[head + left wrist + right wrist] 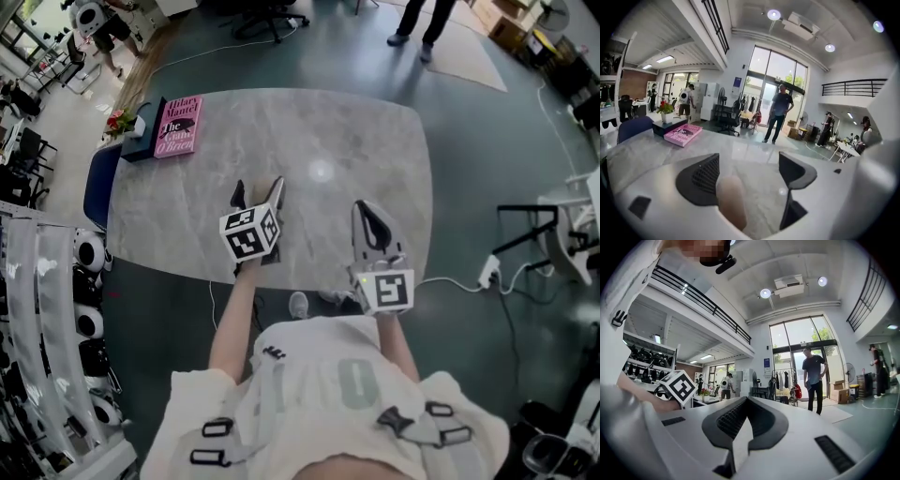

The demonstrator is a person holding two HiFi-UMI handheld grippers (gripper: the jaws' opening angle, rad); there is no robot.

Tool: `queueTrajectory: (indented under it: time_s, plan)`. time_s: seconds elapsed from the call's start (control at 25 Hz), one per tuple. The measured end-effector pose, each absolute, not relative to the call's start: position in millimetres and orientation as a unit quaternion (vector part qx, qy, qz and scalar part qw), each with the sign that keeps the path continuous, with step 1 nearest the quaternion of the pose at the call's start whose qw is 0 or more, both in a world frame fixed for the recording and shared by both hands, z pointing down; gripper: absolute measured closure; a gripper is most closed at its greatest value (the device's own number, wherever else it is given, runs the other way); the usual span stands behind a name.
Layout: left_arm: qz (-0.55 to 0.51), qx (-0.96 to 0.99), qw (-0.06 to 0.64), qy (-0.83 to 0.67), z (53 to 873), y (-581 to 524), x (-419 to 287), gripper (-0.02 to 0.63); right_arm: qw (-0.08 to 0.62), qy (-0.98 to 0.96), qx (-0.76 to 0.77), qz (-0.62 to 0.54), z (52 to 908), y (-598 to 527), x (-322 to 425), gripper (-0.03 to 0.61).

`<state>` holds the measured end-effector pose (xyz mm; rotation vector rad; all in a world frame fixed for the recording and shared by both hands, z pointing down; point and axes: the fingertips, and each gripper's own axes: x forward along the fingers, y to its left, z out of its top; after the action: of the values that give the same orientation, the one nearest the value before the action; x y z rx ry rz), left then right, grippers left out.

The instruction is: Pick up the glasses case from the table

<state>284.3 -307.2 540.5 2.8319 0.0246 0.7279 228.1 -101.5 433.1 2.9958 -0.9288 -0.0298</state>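
Glasses case [141,142], as far as we can tell the dark box, lies well ahead and left of our left gripper [259,187], whose jaws gape empty, its long axis running away from us beside the pink book [178,127], while our right gripper [367,214] is clenched on nothing.

Bright daylight — fisheye-warped edges, glare on table [321,171]
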Motion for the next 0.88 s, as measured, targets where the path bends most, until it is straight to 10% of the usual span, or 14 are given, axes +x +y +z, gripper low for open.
queueTrajectory:
  time_s: [0.88]
  plan:
    - [0.544,0.826,0.149,-0.011,706.2,-333.6,313.0,0.236,-0.003,-0.241,0.970,0.030,465.4,-63.4,235.2,0.575]
